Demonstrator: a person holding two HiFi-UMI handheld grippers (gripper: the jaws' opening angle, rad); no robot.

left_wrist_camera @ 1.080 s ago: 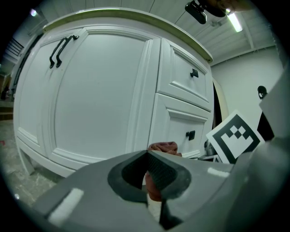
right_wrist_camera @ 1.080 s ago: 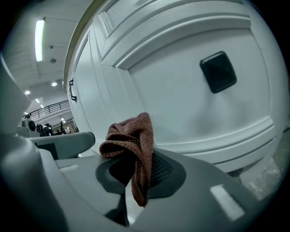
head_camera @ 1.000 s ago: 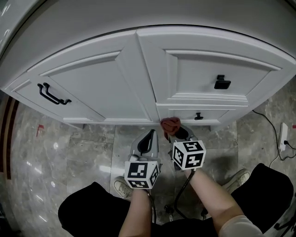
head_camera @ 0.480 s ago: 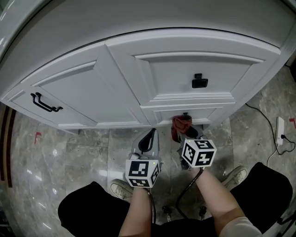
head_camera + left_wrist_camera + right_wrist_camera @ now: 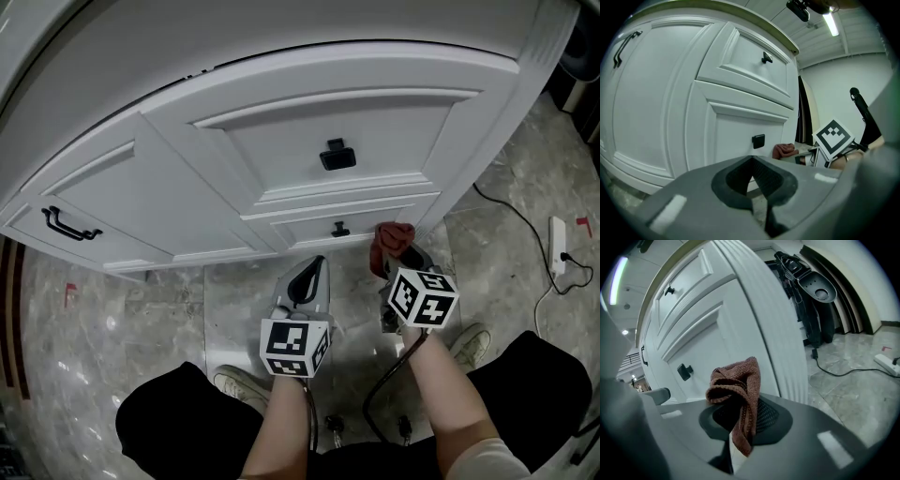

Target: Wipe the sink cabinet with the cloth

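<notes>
1. Grey marbled tile floor [image 5: 141, 319] fills the lower part of the head view, with a white power strip [image 5: 560, 246] and its black cable lying on it at the far right
2. White panelled sink cabinet [image 5: 187, 187] stands across the top. It has a door at the left with a black bar handle [image 5: 67, 225], a large drawer front with a square black pull [image 5: 337, 155], and a narrow front below it with a small black knob [image 5: 340, 229]
3. Left gripper [image 5: 307, 277], grey with a marker cube, is held low in front of the cabinet base and apart from it. Its jaws are closed together with nothing between them [image 5: 752, 187]
4. Right gripper [image 5: 398, 262] sits just beside the left one, nearer the cabinet's right corner. Its jaws are clamped on the cloth [image 5: 740, 427]
5. Reddish-brown knitted cloth [image 5: 389, 239] bunches up above the right jaw tips [image 5: 736, 385], at the foot of the cabinet. It is beside the fluted corner post and right of the small knob. Whether it touches the white surface cannot be told
</notes>
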